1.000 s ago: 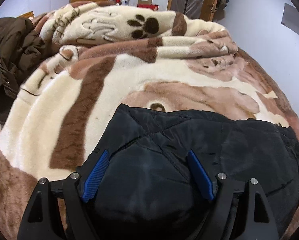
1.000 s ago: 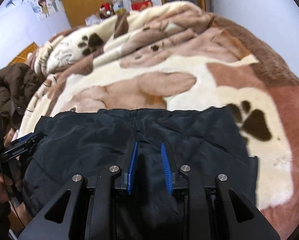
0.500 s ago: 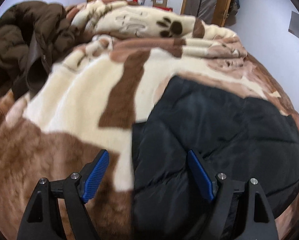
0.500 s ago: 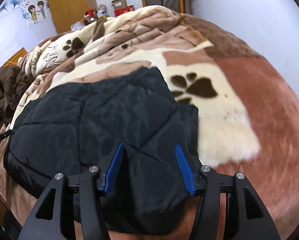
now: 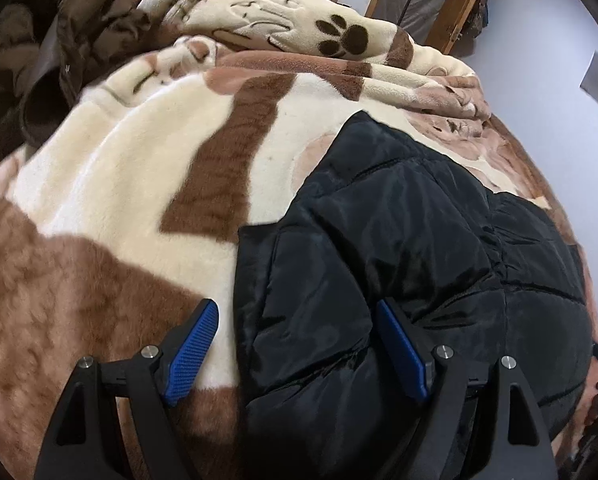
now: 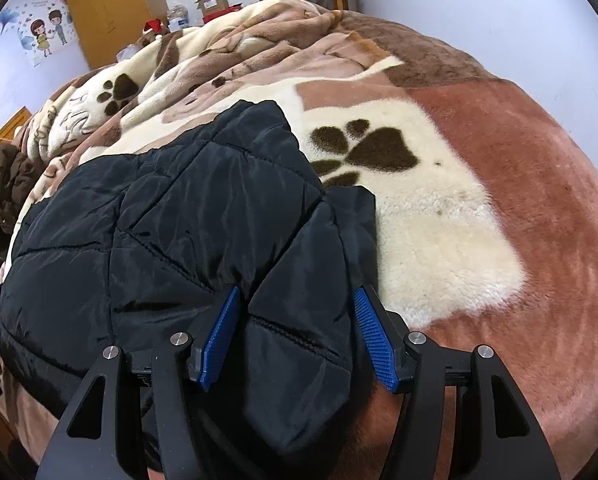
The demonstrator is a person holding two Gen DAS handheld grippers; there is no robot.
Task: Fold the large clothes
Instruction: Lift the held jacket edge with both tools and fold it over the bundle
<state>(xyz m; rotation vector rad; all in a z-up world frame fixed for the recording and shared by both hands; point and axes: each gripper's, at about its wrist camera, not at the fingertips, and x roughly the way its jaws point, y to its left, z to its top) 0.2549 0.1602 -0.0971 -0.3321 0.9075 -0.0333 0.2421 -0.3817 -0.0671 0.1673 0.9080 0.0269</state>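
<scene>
No legible writing, black jacket (image 6: 179, 220), paw-print blanket (image 6: 439, 220)

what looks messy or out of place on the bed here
The brown coat lies in a crumpled heap at the bed's far left edge, unfolded. The black jacket lies folded on the blanket. Nothing looks damaged.

- a plush blanket (image 5: 111, 184) in cream, tan and brown covers the bed; dark paw prints (image 6: 363, 152) mark its cream patches, and its far part lies bunched in folds
- a brown padded coat (image 5: 47, 40) lies crumpled at the blanket's far left edge
- a yellow wooden wardrobe (image 6: 107, 12) stands against the far wall; a cartoon sticker of two figures (image 6: 49, 32) is on the wall beside it
- a cardboard box (image 6: 213, 0) sits beyond the bed, with a red item just beside it
- a wooden door frame (image 5: 455, 12) stands at the far right
</scene>
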